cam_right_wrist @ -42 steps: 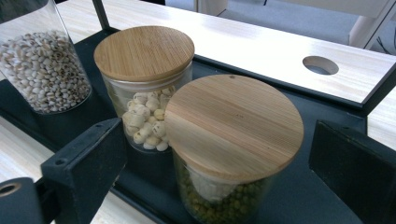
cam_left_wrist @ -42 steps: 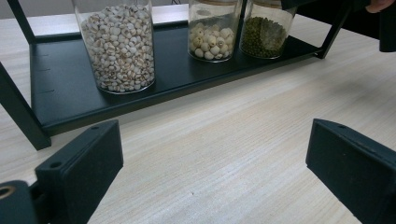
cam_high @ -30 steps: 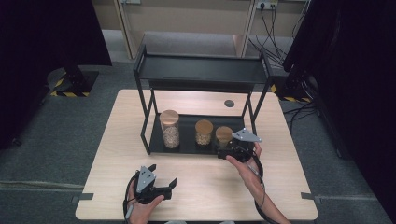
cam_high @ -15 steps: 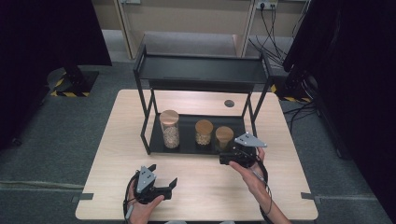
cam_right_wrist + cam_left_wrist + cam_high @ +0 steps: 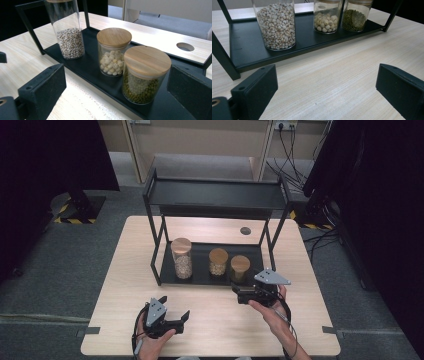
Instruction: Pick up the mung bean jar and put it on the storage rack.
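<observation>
Three glass jars with bamboo lids stand in a row on the bottom tray of a black two-tier metal rack set on a light wooden table. The tall jar of pale grain is at the left end, the jar of white lotus seeds is in the middle, and the jar of green mung beans stands just beside it at the right end. None of the jars carries a label, brand or any writing that I can read, and the rack is plain too. The right gripper is held over the table just in front of the tray's front edge, nearest the mung bean jar, its jaws spread wide with nothing between them; in the right gripper view that jar sits between the two black jaws but well clear of both. The left gripper is near the table's front edge, well apart from the rack, jaws likewise wide apart and holding nothing.
</observation>
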`<action>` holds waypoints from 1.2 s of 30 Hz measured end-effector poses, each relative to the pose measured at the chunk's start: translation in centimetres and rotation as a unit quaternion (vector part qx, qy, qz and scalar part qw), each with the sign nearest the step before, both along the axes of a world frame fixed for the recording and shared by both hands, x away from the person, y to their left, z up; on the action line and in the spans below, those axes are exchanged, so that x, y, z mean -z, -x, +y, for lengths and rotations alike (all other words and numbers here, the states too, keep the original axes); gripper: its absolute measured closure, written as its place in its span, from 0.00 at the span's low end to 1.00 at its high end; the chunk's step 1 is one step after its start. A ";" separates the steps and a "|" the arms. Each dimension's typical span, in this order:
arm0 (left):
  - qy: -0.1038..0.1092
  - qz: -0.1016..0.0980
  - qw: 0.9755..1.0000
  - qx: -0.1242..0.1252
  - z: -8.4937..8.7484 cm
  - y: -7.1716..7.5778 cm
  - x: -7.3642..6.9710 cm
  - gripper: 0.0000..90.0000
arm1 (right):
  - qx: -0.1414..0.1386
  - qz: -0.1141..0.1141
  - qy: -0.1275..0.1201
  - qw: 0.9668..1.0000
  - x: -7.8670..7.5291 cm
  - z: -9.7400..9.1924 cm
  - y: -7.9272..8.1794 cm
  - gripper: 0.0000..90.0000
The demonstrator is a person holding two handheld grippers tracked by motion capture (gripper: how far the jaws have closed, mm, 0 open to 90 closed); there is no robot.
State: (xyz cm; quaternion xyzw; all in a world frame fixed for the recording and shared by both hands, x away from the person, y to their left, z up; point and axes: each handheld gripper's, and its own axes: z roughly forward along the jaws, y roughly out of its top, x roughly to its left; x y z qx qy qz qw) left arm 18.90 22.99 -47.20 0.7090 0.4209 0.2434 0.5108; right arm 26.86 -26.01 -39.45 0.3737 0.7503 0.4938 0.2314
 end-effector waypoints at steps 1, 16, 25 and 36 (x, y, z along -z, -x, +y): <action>0.000 0.000 1.000 0.000 0.0 0.0 0.0 0.04 | -0.001 0.000 0.000 1.000 0.0 -0.1 0.1 0.03; -0.001 0.003 1.000 0.001 -0.1 -0.1 0.0 0.04 | -0.015 0.003 -0.012 1.000 1.1 -1.3 1.4 0.03; 0.000 0.002 1.000 0.000 0.0 0.0 0.0 0.04 | -0.027 0.005 -0.023 0.999 1.6 -1.6 2.2 0.03; -0.001 0.002 1.000 0.000 0.0 0.0 0.0 0.04 | -0.035 0.005 -0.032 0.999 2.4 -2.0 2.9 0.03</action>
